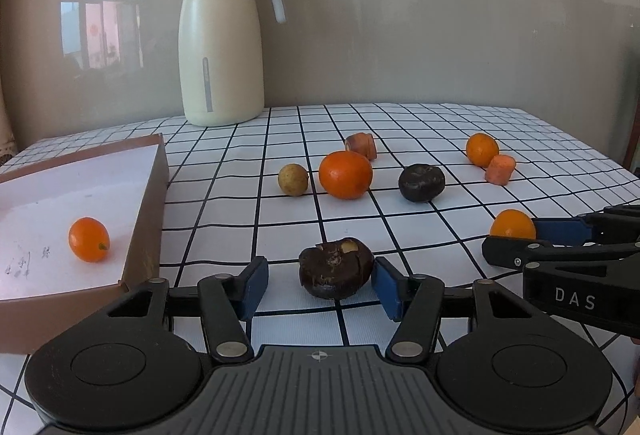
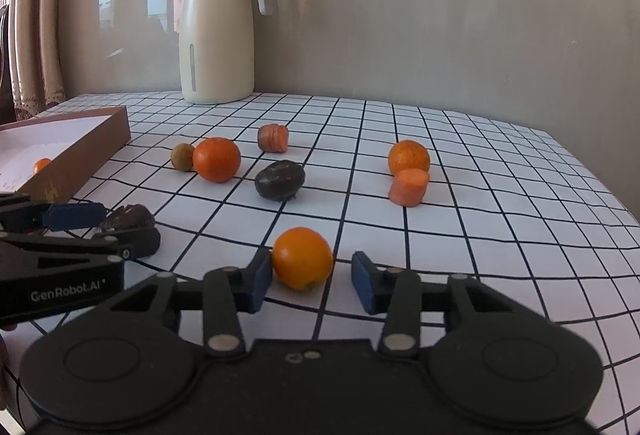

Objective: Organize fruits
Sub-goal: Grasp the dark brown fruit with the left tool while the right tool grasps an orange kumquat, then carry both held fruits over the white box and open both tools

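Left claw [image 1: 320, 285]: spread wide, gripping nothing; blue pads straddle a dark brown fruit [image 1: 336, 267]. Right pad looks to touch its side, left pad stands clear of it.
Dark brown fruit: sits on the surface between the left claw's fingers, pale patch on top. In the right wrist view it shows partly hidden behind the left claw's pad [image 2: 128, 217].
Right claw [image 2: 312, 281]: spread wide, gripping nothing; a small orange citrus [image 2: 303, 257] sits between the fingers, close against the left pad, apart from the right pad.
Same citrus, left wrist view: half hidden behind the right claw's finger [image 1: 513, 223], to the right of the left claw.
Ahead of left claw: large orange fruit [image 1: 345, 174], a small tan round fruit [image 1: 293, 179] just beside it on its left, a second dark fruit [image 1: 421, 182] near on its right, a carrot stub [image 1: 361, 145] beyond it.
Ahead of right claw: another orange citrus [image 2: 409, 157] with a carrot piece [image 2: 409, 186] touching its near side.
Left of left claw: brown-walled box [image 1: 146, 203] with white floor, one small orange citrus [image 1: 89, 239] lying inside.
Far ahead: cream jug with grey lid [image 1: 221, 43] standing upright at the surface's back edge, against the wall.
Surface [image 1: 440, 123]: white cloth with black grid.
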Motion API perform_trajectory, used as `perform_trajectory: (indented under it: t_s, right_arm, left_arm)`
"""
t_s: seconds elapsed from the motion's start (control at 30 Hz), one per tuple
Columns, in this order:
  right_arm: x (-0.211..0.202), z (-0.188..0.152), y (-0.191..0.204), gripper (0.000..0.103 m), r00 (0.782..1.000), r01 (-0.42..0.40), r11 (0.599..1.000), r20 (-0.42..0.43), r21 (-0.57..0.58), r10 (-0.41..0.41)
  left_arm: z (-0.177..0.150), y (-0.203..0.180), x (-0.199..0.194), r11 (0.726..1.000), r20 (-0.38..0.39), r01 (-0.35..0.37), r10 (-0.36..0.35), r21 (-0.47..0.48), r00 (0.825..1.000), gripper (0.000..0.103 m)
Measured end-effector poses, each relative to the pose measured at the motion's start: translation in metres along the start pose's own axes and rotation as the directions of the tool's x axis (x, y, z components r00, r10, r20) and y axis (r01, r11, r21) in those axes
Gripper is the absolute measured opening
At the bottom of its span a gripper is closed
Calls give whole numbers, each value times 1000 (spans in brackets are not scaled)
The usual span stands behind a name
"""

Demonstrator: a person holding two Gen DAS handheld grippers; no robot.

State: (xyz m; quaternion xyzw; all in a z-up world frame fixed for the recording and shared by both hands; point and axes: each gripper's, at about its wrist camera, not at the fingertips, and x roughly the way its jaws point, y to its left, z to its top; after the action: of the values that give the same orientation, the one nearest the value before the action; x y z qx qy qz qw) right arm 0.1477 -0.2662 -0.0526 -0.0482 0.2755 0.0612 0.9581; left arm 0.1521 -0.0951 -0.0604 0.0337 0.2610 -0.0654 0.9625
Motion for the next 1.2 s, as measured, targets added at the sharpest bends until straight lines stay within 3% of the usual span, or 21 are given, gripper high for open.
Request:
perform_trajectory:
  t_s: [0.13, 0.3, 0.7, 1.2]
  right_arm:
    - [0, 0, 0, 30, 1000, -1, 1000, 0, 1, 1]
    - [0, 0, 1, 25, 1000, -1, 1000, 1, 2, 1]
    - [-5, 2, -1, 23, 1000, 14, 1000, 10, 23, -14]
    - [-31, 18, 10, 23, 997, 2, 1000, 74, 28, -4]
  left_arm:
    - [0, -1, 0, 1000, -1, -2, 2, 0, 1000, 57]
    - [1, -3, -1, 999, 3, 34, -34, 5, 999, 37]
    - [3, -1, -11, 999, 19, 41, -41, 6, 999, 36]
    - [15, 8, -52, 999, 106, 29, -32, 22, 994, 36]
